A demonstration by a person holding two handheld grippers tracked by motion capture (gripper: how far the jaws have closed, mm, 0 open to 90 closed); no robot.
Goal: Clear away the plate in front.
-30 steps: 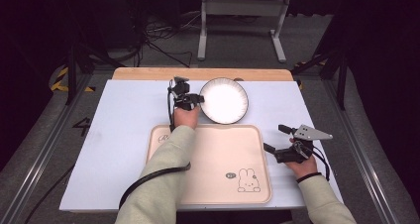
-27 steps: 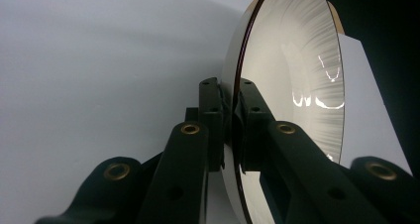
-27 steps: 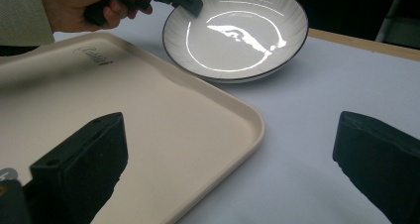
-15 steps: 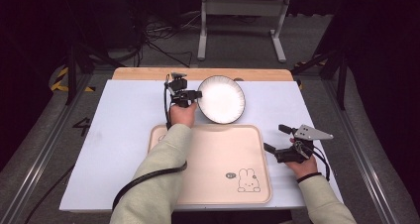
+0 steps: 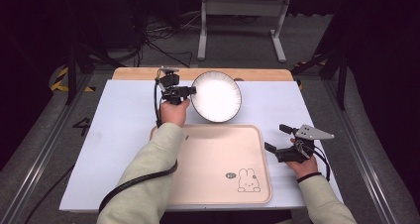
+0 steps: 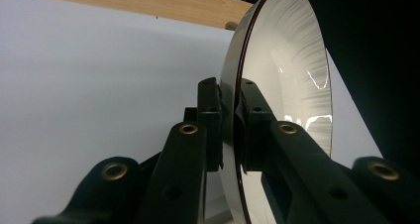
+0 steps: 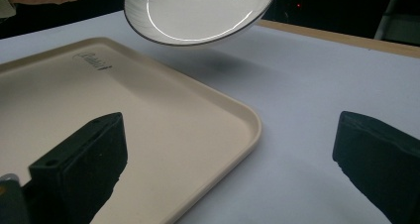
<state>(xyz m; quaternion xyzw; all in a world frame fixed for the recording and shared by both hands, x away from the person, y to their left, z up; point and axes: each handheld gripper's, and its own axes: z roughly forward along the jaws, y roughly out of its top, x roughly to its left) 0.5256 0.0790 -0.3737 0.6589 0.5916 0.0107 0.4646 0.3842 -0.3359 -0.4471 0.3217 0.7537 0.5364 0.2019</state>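
High view: white plate (image 5: 216,96) sits beyond the far edge of the beige tray (image 5: 218,164), over the white table (image 5: 119,130). Whether it touches the table cannot be told from above. Right gripper view settles this: the plate (image 7: 198,11) hangs clear of the table surface (image 7: 307,115), tilted, with a soft shadow under it and a gap between its underside and the tray's far rim (image 7: 218,102).

Left gripper view adds the grip detail. The left gripper (image 6: 229,130) has its two jaws clamped on the plate's rim (image 6: 282,85), one pad on the underside, one on the glossy inner face; the dark edge line of the plate runs between them. In the high view the same gripper (image 5: 190,90) meets the plate at its left edge, the hand (image 5: 173,112) just behind it.

Right gripper (image 5: 278,140): jaws spread wide, holding nothing, resting just beside the tray's right edge on the table. In its own view the jaws stand well apart, the left one over the tray (image 7: 99,110), the right one over bare table.

Tray: nothing lies in it; a rabbit print (image 5: 249,180) near its front right corner, small lettering (image 7: 94,60) near a far corner.
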